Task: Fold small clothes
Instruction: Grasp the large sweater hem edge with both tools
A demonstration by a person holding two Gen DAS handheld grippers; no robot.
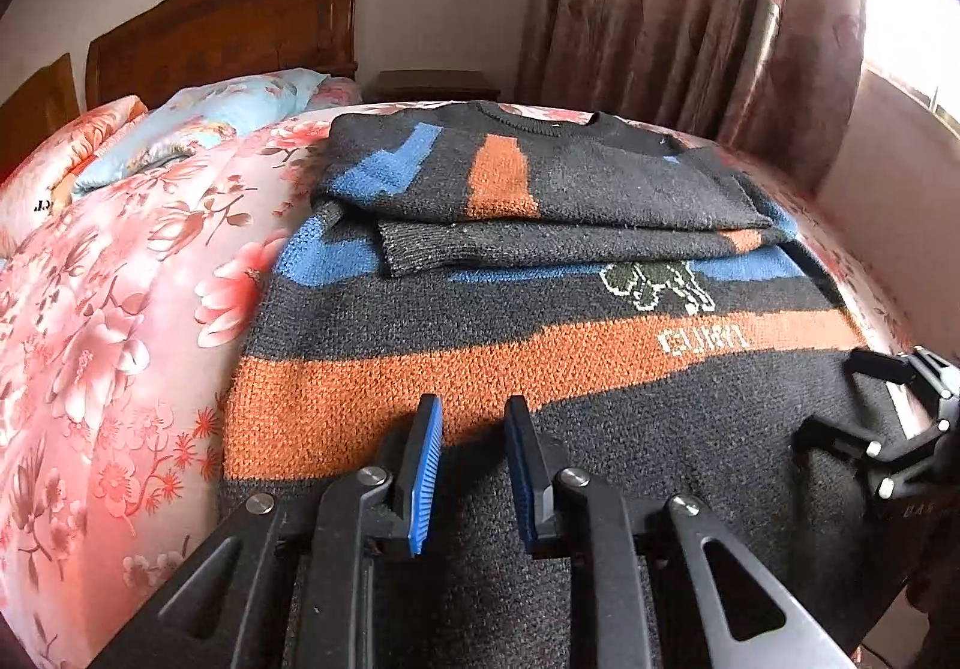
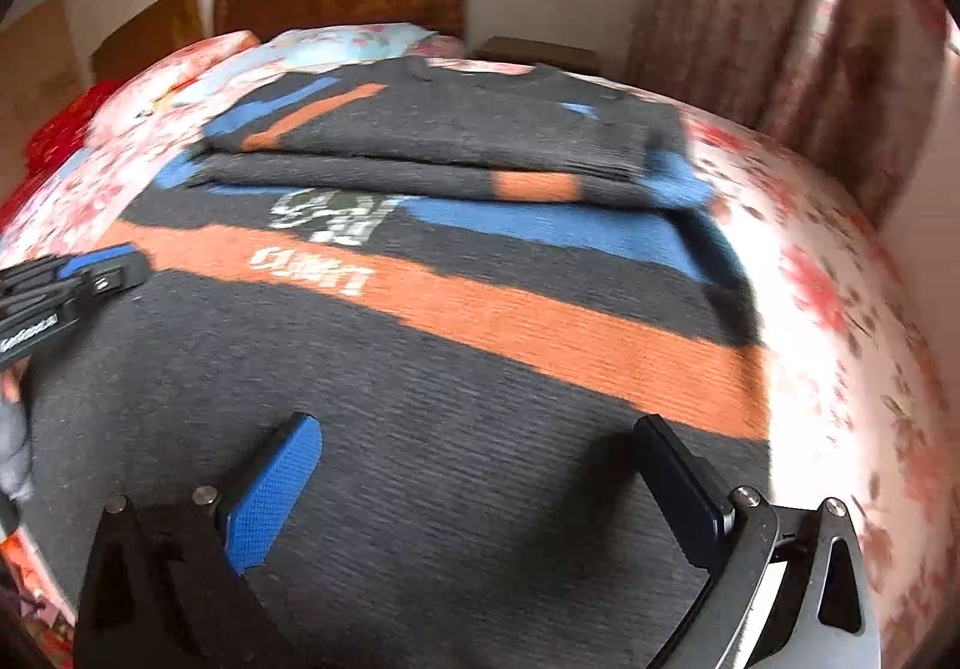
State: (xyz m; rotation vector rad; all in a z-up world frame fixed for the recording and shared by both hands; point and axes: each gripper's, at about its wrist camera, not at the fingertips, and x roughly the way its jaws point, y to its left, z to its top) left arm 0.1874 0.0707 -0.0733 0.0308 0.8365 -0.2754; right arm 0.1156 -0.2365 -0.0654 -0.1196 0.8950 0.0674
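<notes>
Dark knit sweater (image 1: 540, 369) with orange and blue stripes spread flat on floral bedspread (image 1: 108, 339), sleeves folded across its far part at 12 o'clock. Left gripper (image 1: 474, 417) at 6 o'clock over the near dark hem, blue pads a narrow gap apart, nothing pinched between them. Right gripper (image 1: 840, 399) at 4 o'clock, jaws spread over sweater's edge. Wooden headboard (image 1: 222, 33) at 11 o'clock, curtain (image 1: 690, 9) at 1 o'clock.

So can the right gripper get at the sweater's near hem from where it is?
Probably yes: the right gripper hangs open just over the sweater near that hem, nothing lies between, and the left gripper is off to the side.
</notes>
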